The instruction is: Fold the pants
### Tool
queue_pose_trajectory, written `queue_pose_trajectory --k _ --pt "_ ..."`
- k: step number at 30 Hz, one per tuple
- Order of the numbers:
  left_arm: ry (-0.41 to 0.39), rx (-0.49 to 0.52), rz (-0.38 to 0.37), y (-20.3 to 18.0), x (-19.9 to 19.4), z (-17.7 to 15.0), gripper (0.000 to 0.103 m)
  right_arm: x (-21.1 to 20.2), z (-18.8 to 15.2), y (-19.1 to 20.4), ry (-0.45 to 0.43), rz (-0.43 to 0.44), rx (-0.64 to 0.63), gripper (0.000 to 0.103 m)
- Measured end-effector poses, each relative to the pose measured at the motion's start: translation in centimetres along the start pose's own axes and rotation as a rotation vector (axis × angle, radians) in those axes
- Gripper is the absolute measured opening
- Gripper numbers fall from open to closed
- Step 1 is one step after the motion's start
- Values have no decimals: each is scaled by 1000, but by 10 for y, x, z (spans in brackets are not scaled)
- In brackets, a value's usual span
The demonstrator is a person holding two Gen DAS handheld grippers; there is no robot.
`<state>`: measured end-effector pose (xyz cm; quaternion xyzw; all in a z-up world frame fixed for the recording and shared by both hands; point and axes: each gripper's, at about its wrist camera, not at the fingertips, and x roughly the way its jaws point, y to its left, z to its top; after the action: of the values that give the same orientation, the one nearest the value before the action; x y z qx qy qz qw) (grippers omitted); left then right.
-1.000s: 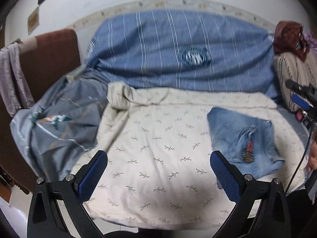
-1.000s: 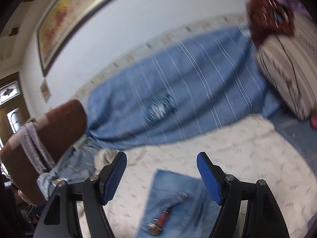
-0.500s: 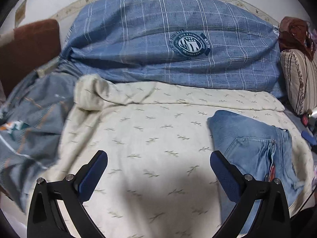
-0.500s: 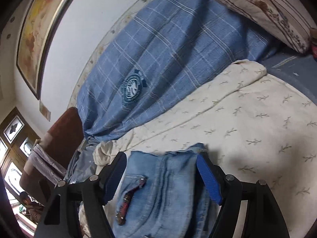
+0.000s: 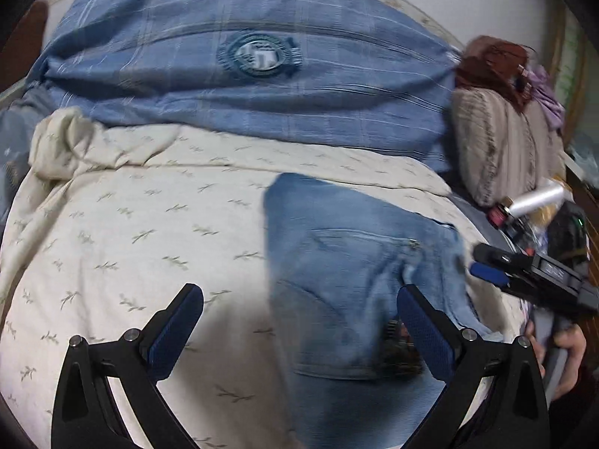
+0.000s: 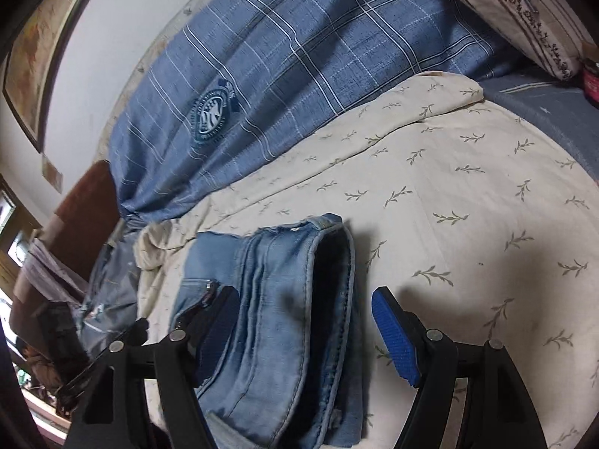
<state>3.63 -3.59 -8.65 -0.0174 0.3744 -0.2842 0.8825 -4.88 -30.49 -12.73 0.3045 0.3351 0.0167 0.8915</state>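
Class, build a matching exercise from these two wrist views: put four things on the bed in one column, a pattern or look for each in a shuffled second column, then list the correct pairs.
Things
1. folded light-blue denim pants
2. large blue pillow
3. cream bedsheet
4. beige pillow

Looks
A. small leaf sprigs
B. round emblem on white checks
C. dark vertical stripes
D. faded, with a zipped pocket

Pairs: 1-D, 2-B, 3-A, 4-C
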Motion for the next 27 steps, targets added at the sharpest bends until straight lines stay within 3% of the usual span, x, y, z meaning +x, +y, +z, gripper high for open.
queue_pose_trajectory --k 6,12,27 --pt "20 -19 -59 -6 1 2 103 -2 0 13 -89 -20 -13 76" --pt "46 -48 -62 0 4 3 103 4 1 12 -84 -29 21 76" --pt "36 32 10 -5 -2 0 103 -4 0 5 -99 -10 65 76"
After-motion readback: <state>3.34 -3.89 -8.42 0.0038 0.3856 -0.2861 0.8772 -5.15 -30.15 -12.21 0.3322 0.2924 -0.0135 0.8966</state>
